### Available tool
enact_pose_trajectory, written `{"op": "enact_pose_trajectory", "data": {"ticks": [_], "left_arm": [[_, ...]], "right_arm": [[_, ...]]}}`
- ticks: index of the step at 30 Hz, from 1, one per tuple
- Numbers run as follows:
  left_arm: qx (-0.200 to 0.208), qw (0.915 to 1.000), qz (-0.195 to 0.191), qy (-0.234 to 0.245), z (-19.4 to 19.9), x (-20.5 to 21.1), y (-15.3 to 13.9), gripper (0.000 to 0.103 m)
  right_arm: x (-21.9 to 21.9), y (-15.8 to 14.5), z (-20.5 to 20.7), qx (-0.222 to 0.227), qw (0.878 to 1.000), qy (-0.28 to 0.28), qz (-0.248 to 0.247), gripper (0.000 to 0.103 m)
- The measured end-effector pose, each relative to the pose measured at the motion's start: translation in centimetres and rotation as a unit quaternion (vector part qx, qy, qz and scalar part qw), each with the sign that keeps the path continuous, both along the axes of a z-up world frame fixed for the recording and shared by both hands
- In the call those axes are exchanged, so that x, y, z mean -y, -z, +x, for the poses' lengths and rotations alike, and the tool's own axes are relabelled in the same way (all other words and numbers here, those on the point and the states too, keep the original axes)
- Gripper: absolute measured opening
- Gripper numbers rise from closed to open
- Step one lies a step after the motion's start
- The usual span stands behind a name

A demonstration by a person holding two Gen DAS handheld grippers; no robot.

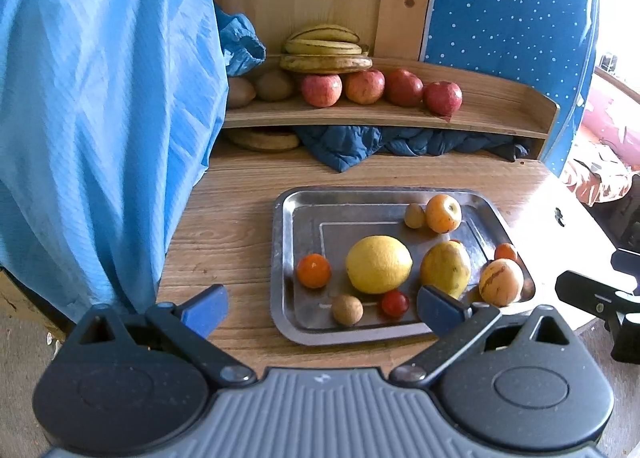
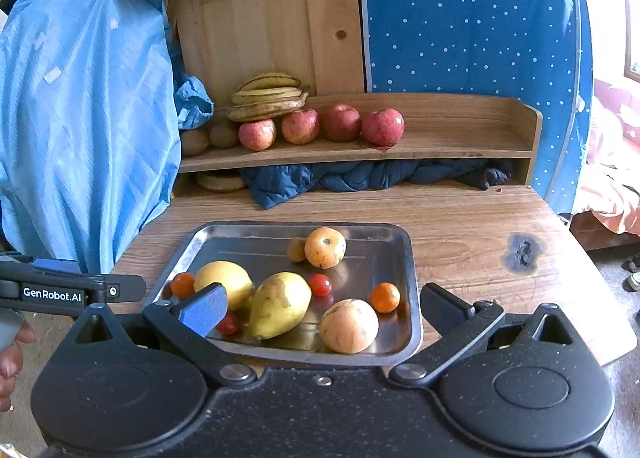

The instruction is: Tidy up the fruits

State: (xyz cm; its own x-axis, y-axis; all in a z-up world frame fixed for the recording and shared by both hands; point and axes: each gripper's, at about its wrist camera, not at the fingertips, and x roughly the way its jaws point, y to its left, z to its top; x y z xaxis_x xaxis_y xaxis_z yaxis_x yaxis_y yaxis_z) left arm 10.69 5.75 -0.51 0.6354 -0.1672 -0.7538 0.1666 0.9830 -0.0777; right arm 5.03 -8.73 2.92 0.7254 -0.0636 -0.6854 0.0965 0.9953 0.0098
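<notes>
I hold both grippers, left and right, wide open and empty over the steel tray; yellow-green pear, long axis tilted, lies just ahead of right.

You have open tabletop along the right edge of the steel tray, and the tray's far left corner is bare metal. The blue sheet walls off the table's left edge. On the shelf at the back edge, apples and bananas crowd the left half; its right half lies free.
</notes>
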Motion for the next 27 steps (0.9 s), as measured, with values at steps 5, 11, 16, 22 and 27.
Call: {"op": "enact_pose_trajectory", "data": {"ticks": [5,11,16,22,27], "left_arm": [[0.002,0.9999,-0.005,0.009,-0.7,-0.6,-0.2,0.102],[-0.001,0.9999,-0.013,0.009,-1.1,-1.0,0.0,0.102],[-0.004,0.9998,-0.017,0.007,-1.4,-0.9,0.3,0.102],[-0.007,0.9998,-0.016,0.000,-2.0,-0.5,0.3,0.102],[-0.006,0.9999,-0.010,-0.010,-2.6,-0.1,0.0,0.102]], "right_arm": [[-1.1,-0.3,-1.3,0.002,1.000,0.008,-0.003,0.102],[-1.9,-0.7,-2.2,0.001,1.000,0.011,-0.012,0.102],[-2.1,-0.9,-2.5,-0.004,1.000,0.009,-0.020,0.102],[-1.8,-0.8,-3.0,-0.012,1.000,0.004,-0.024,0.102],[-1.2,-0.8,-3.5,-0.014,1.000,-0.004,-0.020,0.102]]}}
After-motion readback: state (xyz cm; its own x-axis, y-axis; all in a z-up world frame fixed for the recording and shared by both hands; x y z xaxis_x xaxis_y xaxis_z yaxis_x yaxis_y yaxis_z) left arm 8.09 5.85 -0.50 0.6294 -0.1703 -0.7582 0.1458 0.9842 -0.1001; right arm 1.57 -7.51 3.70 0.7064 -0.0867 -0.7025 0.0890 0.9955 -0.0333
